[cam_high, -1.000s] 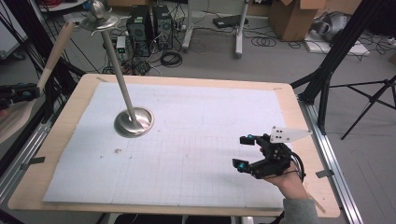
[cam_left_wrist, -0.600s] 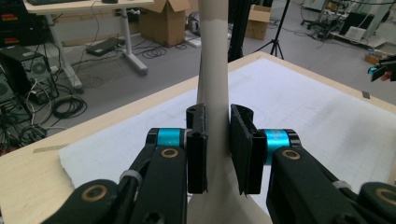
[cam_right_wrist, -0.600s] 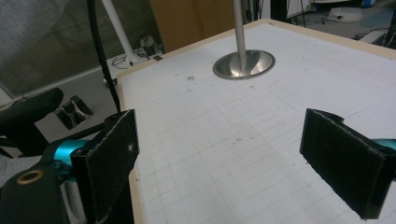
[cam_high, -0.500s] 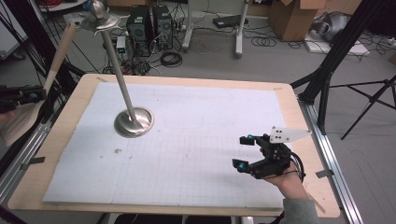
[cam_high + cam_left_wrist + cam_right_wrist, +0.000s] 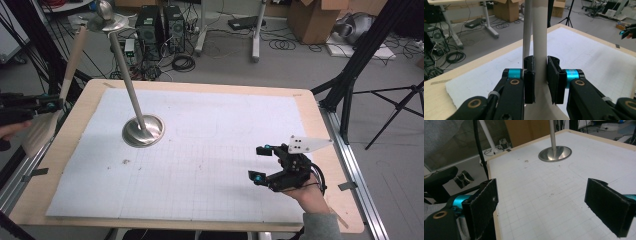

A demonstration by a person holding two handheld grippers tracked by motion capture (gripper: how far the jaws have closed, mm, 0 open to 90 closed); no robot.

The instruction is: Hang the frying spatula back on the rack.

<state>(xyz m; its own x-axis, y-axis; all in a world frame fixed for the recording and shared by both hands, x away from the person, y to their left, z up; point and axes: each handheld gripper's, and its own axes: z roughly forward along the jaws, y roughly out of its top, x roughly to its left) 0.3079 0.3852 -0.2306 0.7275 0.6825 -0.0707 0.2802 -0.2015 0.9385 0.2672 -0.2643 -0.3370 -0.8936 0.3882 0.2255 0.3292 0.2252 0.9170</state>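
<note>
The left gripper [image 5: 47, 105], jaws pinching a pale stick [image 5: 540, 37], has drifted slightly lower beside the surface [image 5: 200, 85]'s left edge, seemingly closing on the metal stand [image 5: 143, 131]. The right gripper [image 5: 262, 164] stays put, jaws spread and empty.

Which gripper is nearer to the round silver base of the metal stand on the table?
Neither clearly. The left gripper is past the table's left edge; the right gripper hovers toward the table's near right corner from the round silver base.
</note>
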